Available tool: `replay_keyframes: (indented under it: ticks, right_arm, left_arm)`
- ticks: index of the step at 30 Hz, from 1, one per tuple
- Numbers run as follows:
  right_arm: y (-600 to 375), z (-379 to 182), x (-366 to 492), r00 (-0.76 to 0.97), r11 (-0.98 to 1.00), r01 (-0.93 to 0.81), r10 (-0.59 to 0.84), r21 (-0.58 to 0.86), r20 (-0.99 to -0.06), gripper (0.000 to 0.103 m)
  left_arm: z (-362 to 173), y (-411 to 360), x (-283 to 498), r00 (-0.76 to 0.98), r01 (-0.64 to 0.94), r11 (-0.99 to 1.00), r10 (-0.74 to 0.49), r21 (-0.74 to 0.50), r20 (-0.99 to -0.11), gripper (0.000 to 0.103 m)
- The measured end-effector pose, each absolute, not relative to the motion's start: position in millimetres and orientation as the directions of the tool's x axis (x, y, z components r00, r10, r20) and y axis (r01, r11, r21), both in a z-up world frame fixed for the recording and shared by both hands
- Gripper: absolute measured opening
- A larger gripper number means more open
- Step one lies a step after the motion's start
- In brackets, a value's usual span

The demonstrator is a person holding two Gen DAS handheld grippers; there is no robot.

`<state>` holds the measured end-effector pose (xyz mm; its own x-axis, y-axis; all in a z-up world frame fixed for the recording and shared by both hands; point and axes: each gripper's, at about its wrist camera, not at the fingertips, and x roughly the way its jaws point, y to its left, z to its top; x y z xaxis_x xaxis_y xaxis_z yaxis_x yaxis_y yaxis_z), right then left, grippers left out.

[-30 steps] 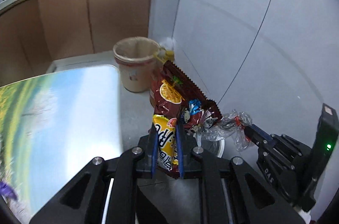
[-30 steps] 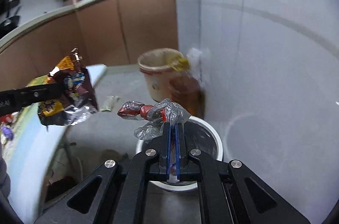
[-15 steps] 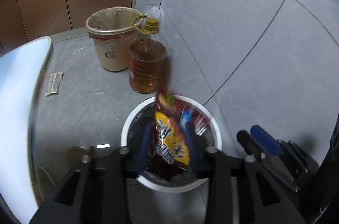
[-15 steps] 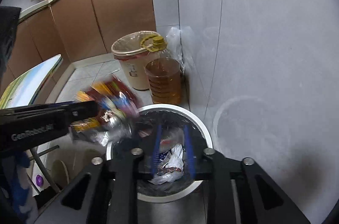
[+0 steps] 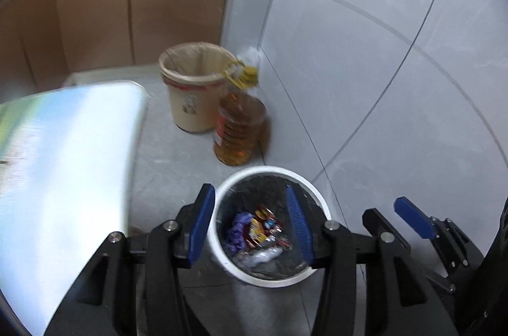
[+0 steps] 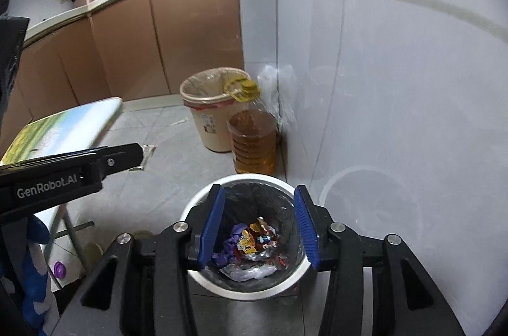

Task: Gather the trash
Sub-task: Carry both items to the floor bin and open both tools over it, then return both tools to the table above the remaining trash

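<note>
1. Looking down our left wrist view: left gripper [image 5: 250, 223], jaws just opened, holds nothing; snack wrappers [image 5: 258, 229] lie inside the white bin [image 5: 270, 280].
2. Right wrist view: our right gripper [image 6: 258, 228], jaws likewise just opened and empty, hangs over the same wrappers [image 6: 254, 240] in the bin [image 6: 244, 293].

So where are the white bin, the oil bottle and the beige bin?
white bin [image 6: 203, 281]: right wrist view, front-left rim.
oil bottle [image 6: 254, 145]: right wrist view, amber body.
beige bin [image 5: 187, 110]: left wrist view, outer wall.
</note>
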<state>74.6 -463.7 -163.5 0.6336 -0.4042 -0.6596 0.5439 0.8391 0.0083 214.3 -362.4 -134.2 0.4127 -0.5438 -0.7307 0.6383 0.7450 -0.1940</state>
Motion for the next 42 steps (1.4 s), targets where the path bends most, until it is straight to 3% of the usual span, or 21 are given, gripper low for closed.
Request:
replay_keyframes:
  ticks: [8, 11, 16, 25, 42]
  right_arm:
    - [-396.7, -112.0, 67.0, 0.715, 0.892, 0.452, -0.378, -0.023, -0.587, 0.062]
    - [-373.1, -95.2, 65.0, 0.741, 0.906, 0.422, -0.370, -0.041, -0.561, 0.071]
    - [-330.9, -68.1, 53.7, 0.783, 0.927, 0.366, -0.354, -0.082, -0.511, 0.076]
    - [-271.1, -29.6, 30.7, 0.848, 0.948, 0.286, -0.318, -0.139, -0.423, 0.082]
    - [-212.3, 0.0, 4.6, 0.898, 0.954, 0.214, -0.276, -0.209, -0.341, 0.100]
  left_arm:
    - [-87.3, -280.0, 189.8, 0.570, 0.570, 0.808, -0.519, -0.148, -0.637, 0.045]
    - [-75.4, -249.8, 177.8, 0.614, 0.555, 0.821, -0.514, -0.136, -0.599, 0.045]
    - [-55.3, -203.2, 155.9, 0.674, 0.518, 0.848, -0.486, -0.114, -0.557, 0.046]
    - [-30.4, -129.7, 123.0, 0.770, 0.396, 0.914, -0.381, -0.086, -0.512, 0.060]
    - [-13.7, -42.7, 78.8, 0.879, 0.241, 0.965, -0.262, -0.101, -0.398, 0.061]
